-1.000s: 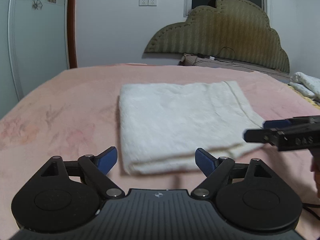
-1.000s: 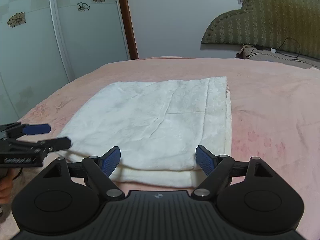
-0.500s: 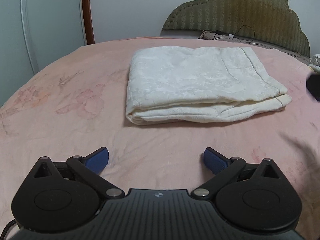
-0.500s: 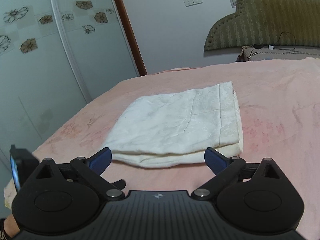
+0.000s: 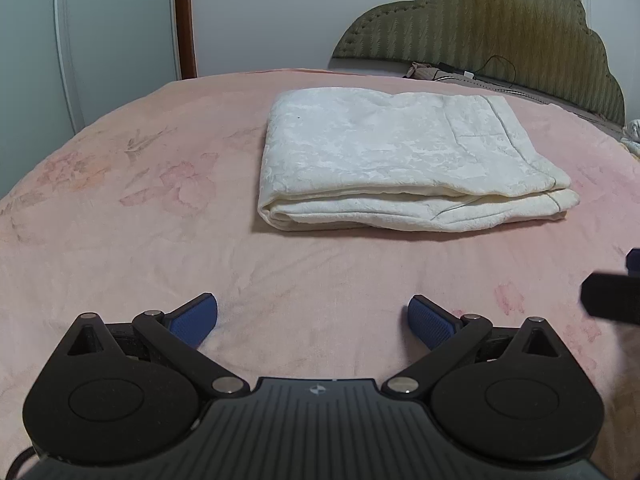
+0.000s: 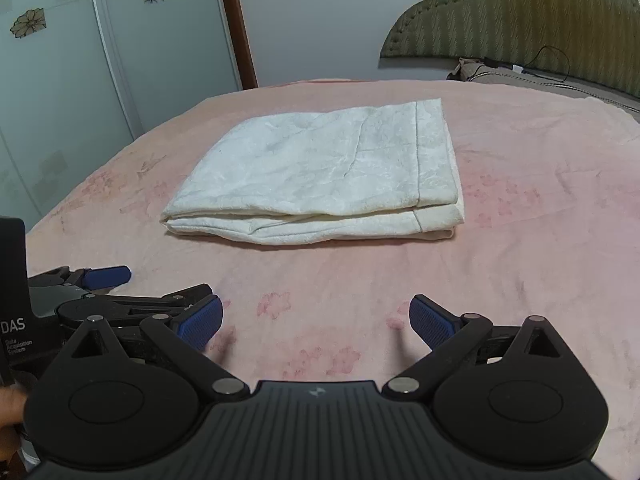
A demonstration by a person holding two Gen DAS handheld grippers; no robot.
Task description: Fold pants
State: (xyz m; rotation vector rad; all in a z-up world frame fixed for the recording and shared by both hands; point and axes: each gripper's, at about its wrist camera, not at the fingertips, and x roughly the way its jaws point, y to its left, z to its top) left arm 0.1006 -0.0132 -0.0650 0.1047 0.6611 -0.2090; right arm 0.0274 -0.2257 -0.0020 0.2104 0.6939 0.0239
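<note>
The white pants (image 5: 400, 160) lie folded into a flat rectangular stack on the pink bedspread (image 5: 140, 220); they also show in the right wrist view (image 6: 328, 176). My left gripper (image 5: 313, 322) is open and empty, over bare bedspread well short of the stack's near edge. My right gripper (image 6: 316, 322) is open and empty, also short of the stack. The left gripper shows at the left edge of the right wrist view (image 6: 104, 280). Part of the right gripper shows at the right edge of the left wrist view (image 5: 612, 296).
An olive padded headboard (image 5: 500, 36) stands behind the bed. Cables and a pillow (image 6: 504, 74) lie at the bed's head. A wardrobe with flower decals (image 6: 100, 60) stands to the left. Some white cloth (image 5: 632, 136) lies at the far right.
Both grippers have drawn back from the folded pants toward the near side of the bed. The stack has stayed put.
</note>
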